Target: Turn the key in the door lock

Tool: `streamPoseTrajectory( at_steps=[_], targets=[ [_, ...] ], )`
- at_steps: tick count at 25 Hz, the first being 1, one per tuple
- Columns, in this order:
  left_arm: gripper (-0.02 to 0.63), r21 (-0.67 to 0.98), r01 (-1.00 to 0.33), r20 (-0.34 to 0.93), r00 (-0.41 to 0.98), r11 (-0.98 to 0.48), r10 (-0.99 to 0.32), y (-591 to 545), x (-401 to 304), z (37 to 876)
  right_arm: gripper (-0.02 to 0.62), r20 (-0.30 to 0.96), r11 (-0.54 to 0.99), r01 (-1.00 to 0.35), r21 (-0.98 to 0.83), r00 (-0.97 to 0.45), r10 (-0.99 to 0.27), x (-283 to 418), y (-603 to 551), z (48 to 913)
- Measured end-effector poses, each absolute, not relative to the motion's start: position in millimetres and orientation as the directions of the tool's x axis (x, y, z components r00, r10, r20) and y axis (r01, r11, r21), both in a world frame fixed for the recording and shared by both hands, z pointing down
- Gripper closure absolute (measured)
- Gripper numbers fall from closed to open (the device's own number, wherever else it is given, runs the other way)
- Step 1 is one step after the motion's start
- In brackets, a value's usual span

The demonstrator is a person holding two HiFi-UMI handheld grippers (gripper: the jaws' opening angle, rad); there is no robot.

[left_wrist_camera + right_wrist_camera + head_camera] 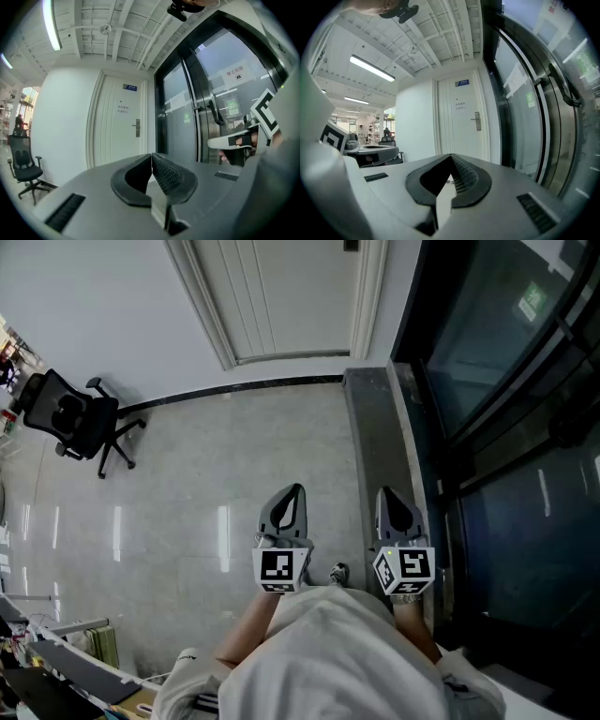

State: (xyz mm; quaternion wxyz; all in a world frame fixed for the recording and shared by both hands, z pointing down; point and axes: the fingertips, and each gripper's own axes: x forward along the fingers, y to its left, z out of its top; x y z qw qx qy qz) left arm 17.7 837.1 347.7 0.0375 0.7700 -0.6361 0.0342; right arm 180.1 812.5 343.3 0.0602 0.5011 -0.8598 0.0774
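Note:
A white door (281, 296) stands closed at the far end of the floor. Its handle and lock plate (137, 127) show small in the left gripper view and again as the lock plate (477, 121) in the right gripper view. No key can be made out at this distance. My left gripper (292, 491) and right gripper (389, 495) are held side by side in front of the person, both pointing toward the door and well short of it. Each is shut with nothing between its jaws, as the left gripper (151, 155) and right gripper (450, 156) show close up.
Dark glass doors (506, 427) with a long handle (562, 89) run along the right side, behind a dark threshold strip (375, 427). A black office chair (75, 418) stands at the far left on the grey floor. Desks (56, 662) lie at the lower left.

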Motion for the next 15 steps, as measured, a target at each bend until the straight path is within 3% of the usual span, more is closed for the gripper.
streamPoseTrajectory(
  at_steps=[15],
  targets=[
    [0.595,-0.006,-0.980,0.100,0.196,-0.197,-0.976,849,22,346,0.592,0.172,0.491,-0.866,-0.099,-0.501,-0.848,176,820,348]
  ],
)
